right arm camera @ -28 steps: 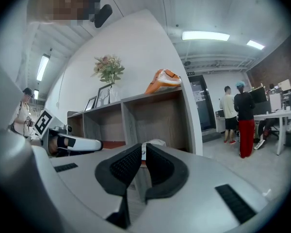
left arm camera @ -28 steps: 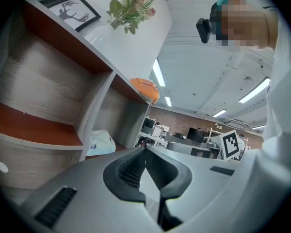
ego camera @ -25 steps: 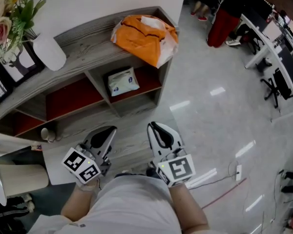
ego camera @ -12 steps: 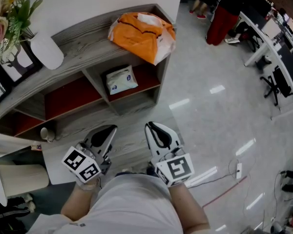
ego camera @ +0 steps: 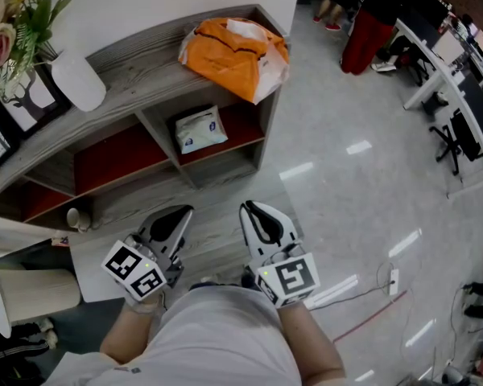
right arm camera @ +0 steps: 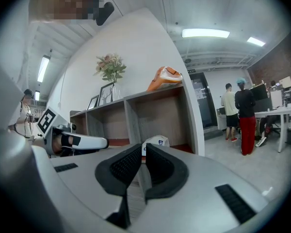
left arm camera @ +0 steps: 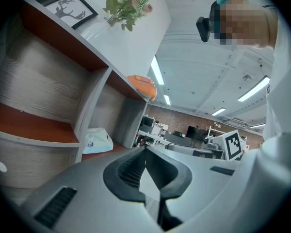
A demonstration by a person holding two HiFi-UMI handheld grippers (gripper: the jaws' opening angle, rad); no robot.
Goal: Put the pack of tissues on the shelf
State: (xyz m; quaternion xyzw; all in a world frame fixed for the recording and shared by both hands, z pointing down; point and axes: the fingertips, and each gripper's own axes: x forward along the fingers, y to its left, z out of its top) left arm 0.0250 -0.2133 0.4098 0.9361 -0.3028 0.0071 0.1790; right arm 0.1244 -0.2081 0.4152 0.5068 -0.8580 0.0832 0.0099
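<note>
The white pack of tissues (ego camera: 201, 129) lies in the right compartment of the grey wooden shelf (ego camera: 137, 55), on its red floor. It also shows in the left gripper view as the pack (left arm camera: 97, 141) and in the right gripper view as the pack (right arm camera: 155, 141). My left gripper (ego camera: 171, 215) and right gripper (ego camera: 258, 213) are held side by side close to the person's body, well short of the shelf. Both are shut with nothing between the jaws, as the left gripper (left arm camera: 145, 148) and right gripper (right arm camera: 143, 148) views show.
An orange bag (ego camera: 237, 51) and a white vase (ego camera: 76, 83) with flowers stand on the shelf top, beside a picture frame (ego camera: 24, 107). A small cup (ego camera: 76, 219) sits low at the left. People (ego camera: 370, 22) stand at the back right near desks and a chair (ego camera: 455, 139).
The head view has shifted slightly; both grippers and the tissue pack stay where they were.
</note>
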